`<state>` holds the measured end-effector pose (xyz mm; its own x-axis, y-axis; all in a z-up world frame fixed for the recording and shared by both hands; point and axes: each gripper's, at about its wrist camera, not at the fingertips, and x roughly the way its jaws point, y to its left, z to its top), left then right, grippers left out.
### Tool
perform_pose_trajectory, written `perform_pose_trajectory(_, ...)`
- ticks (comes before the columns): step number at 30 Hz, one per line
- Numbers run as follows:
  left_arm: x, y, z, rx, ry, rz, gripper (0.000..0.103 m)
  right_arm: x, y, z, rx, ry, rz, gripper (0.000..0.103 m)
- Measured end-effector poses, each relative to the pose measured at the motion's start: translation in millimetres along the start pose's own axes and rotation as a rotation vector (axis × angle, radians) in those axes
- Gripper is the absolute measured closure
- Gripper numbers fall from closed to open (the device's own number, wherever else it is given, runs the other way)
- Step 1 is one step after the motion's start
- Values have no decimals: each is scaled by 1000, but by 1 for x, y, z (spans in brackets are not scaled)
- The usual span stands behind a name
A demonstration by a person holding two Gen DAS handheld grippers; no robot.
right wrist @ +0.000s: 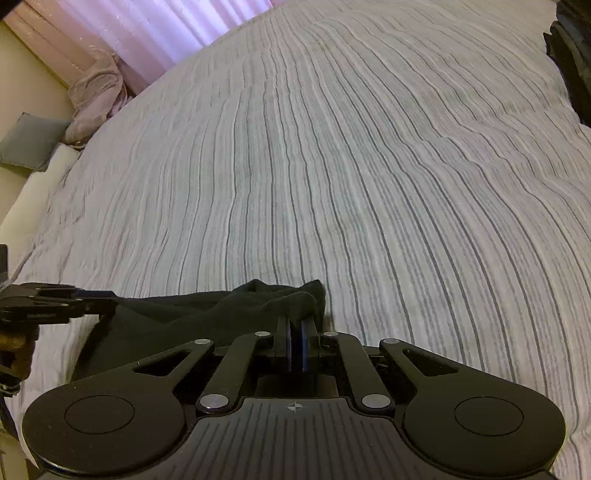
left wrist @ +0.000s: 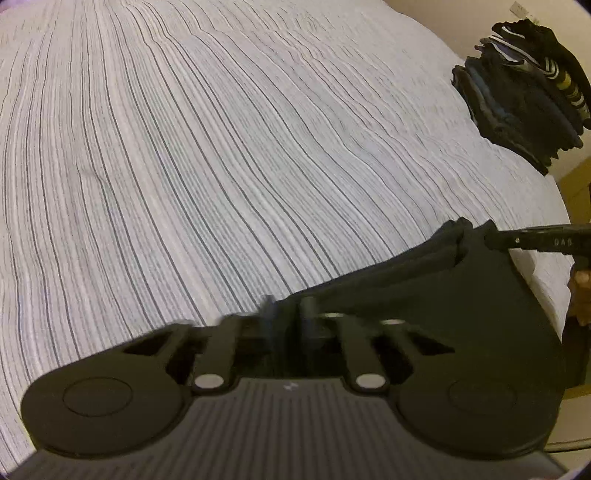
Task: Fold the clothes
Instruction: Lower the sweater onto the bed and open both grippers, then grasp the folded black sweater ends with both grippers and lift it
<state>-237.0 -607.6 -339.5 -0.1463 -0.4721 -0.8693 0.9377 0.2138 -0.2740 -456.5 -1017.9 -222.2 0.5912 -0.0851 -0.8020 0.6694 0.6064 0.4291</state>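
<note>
A black garment (left wrist: 461, 295) hangs stretched between my two grippers above the near edge of the striped bed. My left gripper (left wrist: 288, 310) is shut on one corner of it; its fingers are blurred. My right gripper (right wrist: 297, 332) is shut on the other bunched corner (right wrist: 291, 295). The right gripper shows in the left wrist view (left wrist: 495, 238) gripping the cloth's far end. The left gripper shows in the right wrist view (right wrist: 99, 302) at the cloth's left end.
The bed has a grey and white striped cover (left wrist: 221, 147). A stack of folded dark clothes (left wrist: 524, 92) sits at the bed's far right edge, also showing in the right wrist view (right wrist: 572, 55). A pink curtain (right wrist: 147, 29), a crumpled pink cloth (right wrist: 96, 99) and a grey cushion (right wrist: 29, 140) lie beyond the bed's left side.
</note>
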Motion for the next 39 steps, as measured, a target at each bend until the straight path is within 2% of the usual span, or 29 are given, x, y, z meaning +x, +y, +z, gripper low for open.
perform_pose_trajectory(5, -61, 0, -14, 4, -153, 8, 101, -12, 10, 5, -5, -39, 3, 99)
perform_pose_trajectory(7, -70, 3, -19, -4, -173, 36, 101, -21, 17, 10, -26, -74, 18, 99)
perform_pose_trajectory(10, -57, 17, -22, -46, -158, 63, 101, -16, 24, 15, -60, -85, 21, 99)
perform_pose_trajectory(14, -15, 34, -23, -135, -66, 73, 100, 12, 14, 13, -43, -41, -17, 99)
perform_pose_trajectory(17, -15, 30, -23, -122, -54, 98, 93, 25, 5, 7, -18, -10, -62, 98)
perform_pose_trajectory(22, -58, 16, -37, -82, -104, 214, 92, -16, 17, -3, -43, -77, -166, 98)
perform_pose_trajectory(25, -78, -15, -52, 15, -113, 154, 92, -46, 37, -18, -50, -117, -117, 97)
perform_pose_trajectory(27, -78, -41, -62, 82, -105, 69, 91, -56, 56, -36, -65, -109, -53, 97)
perform_pose_trajectory(29, -62, -64, -72, 127, -61, -7, 89, -53, 75, -56, -84, -66, 40, 97)
perform_pose_trajectory(30, -47, -73, -75, 153, -28, -11, 89, -48, 81, -66, -91, -33, 86, 97)
perform_pose_trajectory(32, -19, -77, -82, 181, 33, -1, 91, -21, 81, -85, -82, 88, 133, 97)
perform_pose_trajectory(34, -10, -64, -83, 164, 46, -5, 94, -8, 67, -100, -61, 126, 123, 98)
perform_pose_trajectory(35, -8, -57, -82, 152, 46, -9, 100, -9, 58, -104, -45, 123, 110, 98)
perform_pose_trajectory(36, -9, -53, -82, 152, 46, -11, 100, -15, 50, -107, -26, 112, 94, 98)
perform_pose_trajectory(39, -21, -60, -88, 249, 42, 13, 100, -37, 30, -115, -15, 95, 9, 98)
